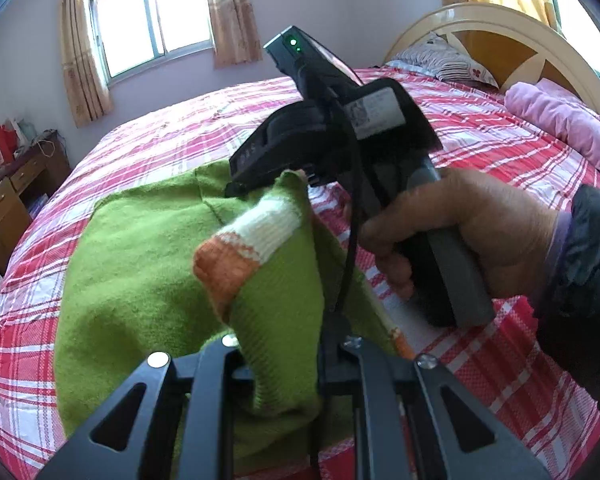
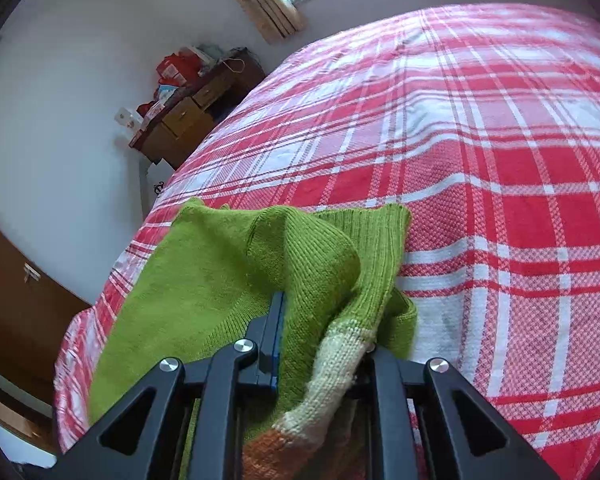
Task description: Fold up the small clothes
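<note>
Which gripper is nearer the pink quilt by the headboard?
Right. The right gripper, pinching the green sweater, sits closer to the pink quilt; the left gripper is nearer the bed's foot.

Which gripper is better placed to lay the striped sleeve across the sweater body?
Probably right. The right gripper pinches the sleeve near its striped cuff, lifted above the sweater body; the left gripper holds knit lower down.

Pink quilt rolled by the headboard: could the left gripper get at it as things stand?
Probably not: the left gripper is shut on the green knitted sweater, and the right gripper sits between it and the pink quilt.
</note>
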Demonstrator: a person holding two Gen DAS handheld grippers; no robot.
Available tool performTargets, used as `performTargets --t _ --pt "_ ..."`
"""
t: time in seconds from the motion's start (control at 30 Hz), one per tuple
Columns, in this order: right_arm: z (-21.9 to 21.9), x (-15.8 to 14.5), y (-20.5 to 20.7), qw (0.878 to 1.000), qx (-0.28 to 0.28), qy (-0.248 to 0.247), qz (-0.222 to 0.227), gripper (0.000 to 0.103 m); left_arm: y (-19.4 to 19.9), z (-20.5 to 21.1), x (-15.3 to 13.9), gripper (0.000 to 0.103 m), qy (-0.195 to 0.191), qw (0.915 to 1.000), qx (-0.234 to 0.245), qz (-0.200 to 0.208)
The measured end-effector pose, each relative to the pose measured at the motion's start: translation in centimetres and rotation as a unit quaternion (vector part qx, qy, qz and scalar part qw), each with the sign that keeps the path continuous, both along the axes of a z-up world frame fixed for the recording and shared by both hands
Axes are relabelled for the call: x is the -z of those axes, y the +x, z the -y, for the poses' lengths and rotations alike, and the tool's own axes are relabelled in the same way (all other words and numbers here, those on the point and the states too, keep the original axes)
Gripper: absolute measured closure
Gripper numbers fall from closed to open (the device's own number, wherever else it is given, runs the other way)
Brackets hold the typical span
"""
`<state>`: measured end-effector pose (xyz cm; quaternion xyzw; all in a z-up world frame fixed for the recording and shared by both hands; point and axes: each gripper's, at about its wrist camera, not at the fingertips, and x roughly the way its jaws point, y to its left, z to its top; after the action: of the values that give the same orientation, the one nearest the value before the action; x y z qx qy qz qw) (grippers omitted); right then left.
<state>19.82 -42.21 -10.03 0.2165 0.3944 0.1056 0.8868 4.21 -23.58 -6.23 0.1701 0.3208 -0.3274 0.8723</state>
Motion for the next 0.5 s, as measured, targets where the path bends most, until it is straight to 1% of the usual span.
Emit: performTargets --t 0.3,0.43,0.5 --pt "-1.0 -0.2 -0.2 0.999 0.015 -0.034 0.011 0.086 0.3 -0.2 0.1 0.086 -0.006 0.9998 -0.003 -0.021" --pt "-0.9 -0.5 -0.8 0.999 0.023 -0.03 0.009 0.078 0.3 -0.8 0.0 0.082 -0.015 0.9992 -0.001 -0.038" --pt "-0.6 -0.6 -1.6 0.999 0.033 -0.02 0.012 0.077 0.4 -1.2 0.0 0.079 -0.017 0.9988 0.0 -0.046"
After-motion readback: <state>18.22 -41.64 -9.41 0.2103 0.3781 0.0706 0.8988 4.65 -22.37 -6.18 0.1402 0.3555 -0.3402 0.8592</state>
